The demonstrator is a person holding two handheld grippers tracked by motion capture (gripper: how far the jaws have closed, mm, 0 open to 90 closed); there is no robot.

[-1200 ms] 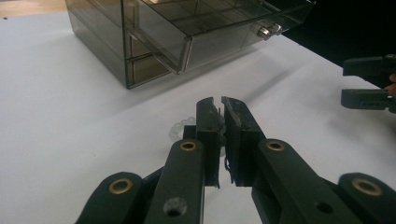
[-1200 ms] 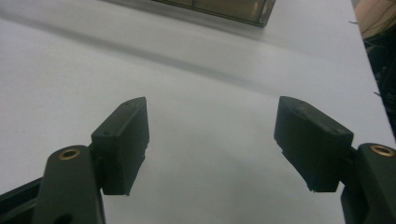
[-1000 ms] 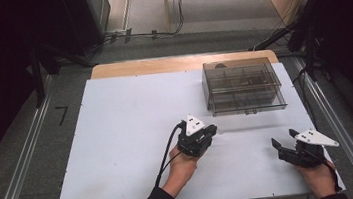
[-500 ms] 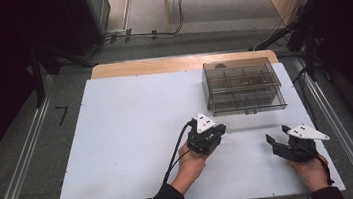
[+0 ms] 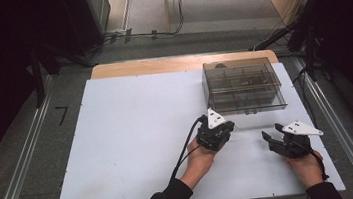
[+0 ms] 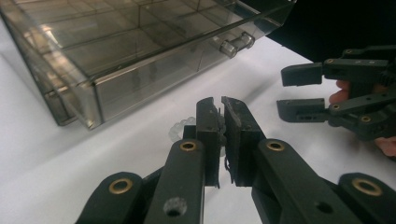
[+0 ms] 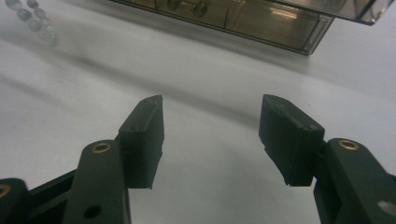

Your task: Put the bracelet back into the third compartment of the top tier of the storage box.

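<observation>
Overhead, the left gripper (image 5: 217, 132) has been moved closer to the smoked acrylic drawer box (image 5: 241, 86), just before its front; the right gripper (image 5: 281, 141) has been drawn inward. Along the left gripper's view, the jaws are seen closed on a clear bead bracelet (image 6: 180, 129) beside the box. Along the right gripper's view, jaws stand apart, empty; beads (image 7: 32, 21) lie near the box front. Stowing is judged imminent.
</observation>
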